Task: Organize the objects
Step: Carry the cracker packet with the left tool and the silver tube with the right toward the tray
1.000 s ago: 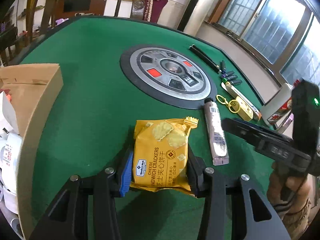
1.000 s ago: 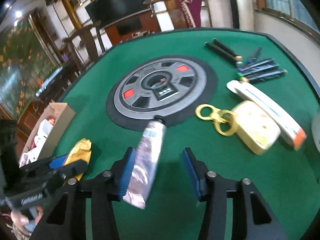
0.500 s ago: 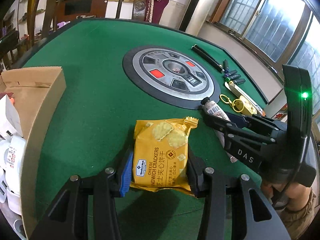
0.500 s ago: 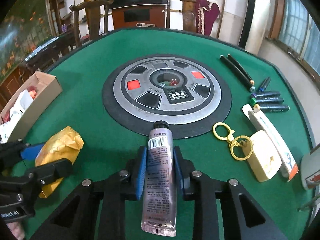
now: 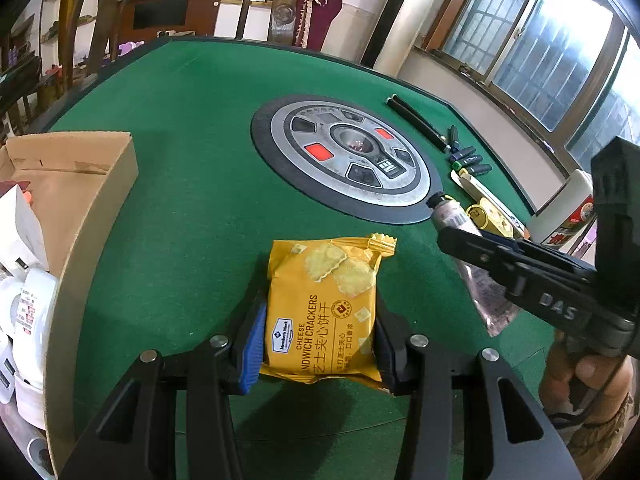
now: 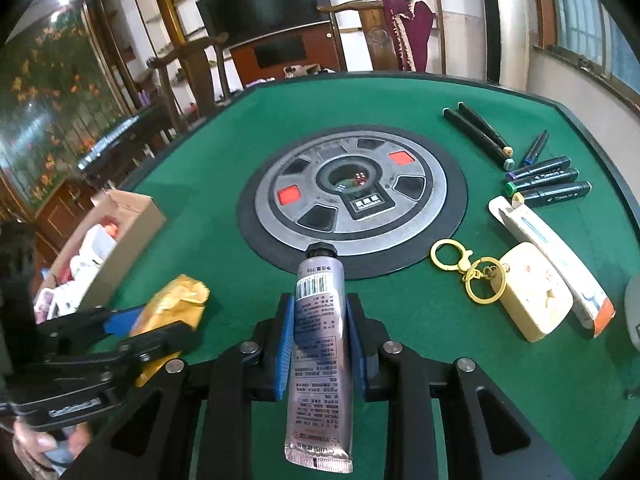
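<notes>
Here the left gripper (image 5: 320, 340) clamps a yellow cracker packet (image 5: 322, 312); the right gripper (image 6: 320, 344) clamps a silver tube (image 6: 320, 340); only its view shows the gold keyring (image 6: 466, 270).

Open felt (image 5: 192, 208) lies between cardboard box (image 5: 100, 184) and centre console (image 5: 348, 160).

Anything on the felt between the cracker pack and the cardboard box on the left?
Nothing visible. In the left wrist view only bare green felt lies between the cracker pack, clamped in the left hand-held gripper, and the cardboard box.
</notes>
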Motion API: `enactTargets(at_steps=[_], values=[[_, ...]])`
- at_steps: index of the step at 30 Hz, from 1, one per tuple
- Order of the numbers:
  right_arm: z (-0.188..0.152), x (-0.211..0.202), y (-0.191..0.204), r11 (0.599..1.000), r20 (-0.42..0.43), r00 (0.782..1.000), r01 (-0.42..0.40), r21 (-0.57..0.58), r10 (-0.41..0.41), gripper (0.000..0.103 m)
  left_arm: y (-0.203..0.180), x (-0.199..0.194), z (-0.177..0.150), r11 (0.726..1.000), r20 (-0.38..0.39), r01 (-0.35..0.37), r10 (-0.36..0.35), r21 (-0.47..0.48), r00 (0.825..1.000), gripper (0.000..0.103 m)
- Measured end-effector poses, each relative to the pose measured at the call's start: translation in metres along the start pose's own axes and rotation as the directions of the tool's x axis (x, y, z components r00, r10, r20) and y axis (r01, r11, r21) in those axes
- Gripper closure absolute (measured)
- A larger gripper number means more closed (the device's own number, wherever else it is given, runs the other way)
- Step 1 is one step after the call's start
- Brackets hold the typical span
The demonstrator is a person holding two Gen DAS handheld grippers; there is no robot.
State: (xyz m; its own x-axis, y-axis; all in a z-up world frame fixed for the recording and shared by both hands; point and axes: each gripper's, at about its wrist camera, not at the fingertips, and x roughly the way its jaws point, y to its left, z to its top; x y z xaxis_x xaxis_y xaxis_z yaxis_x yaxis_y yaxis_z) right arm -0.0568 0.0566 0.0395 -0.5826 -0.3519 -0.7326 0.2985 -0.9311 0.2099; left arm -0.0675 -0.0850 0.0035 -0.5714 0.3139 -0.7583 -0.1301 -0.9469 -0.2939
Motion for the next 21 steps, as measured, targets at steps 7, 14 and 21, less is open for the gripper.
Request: enactTargets(at_steps=[7, 14, 21], values=[[-0.012, -0.010, 0.011, 0.999, 0.013, 0.999, -0.034, -0.015, 0.034, 0.077, -0.002, -0.002, 0.000, 1.000, 0.013, -0.008, 0.007, 0.008, 1.000, 0.058], [-0.017, -0.009, 0.015, 0.999, 0.016, 1.000, -0.019, -0.041, 0.020, 0.077, -0.002, -0.007, 0.000, 0.999, 0.045, -0.037, 0.036, 0.012, 0.998, 0.058], [-0.017, -0.012, 0.016, 0.999, 0.028, 0.999, -0.019, -0.046, 0.020, 0.077, -0.006, -0.016, -0.003, 0.996, 0.086, -0.091, 0.089, 0.022, 0.992, 0.058]])
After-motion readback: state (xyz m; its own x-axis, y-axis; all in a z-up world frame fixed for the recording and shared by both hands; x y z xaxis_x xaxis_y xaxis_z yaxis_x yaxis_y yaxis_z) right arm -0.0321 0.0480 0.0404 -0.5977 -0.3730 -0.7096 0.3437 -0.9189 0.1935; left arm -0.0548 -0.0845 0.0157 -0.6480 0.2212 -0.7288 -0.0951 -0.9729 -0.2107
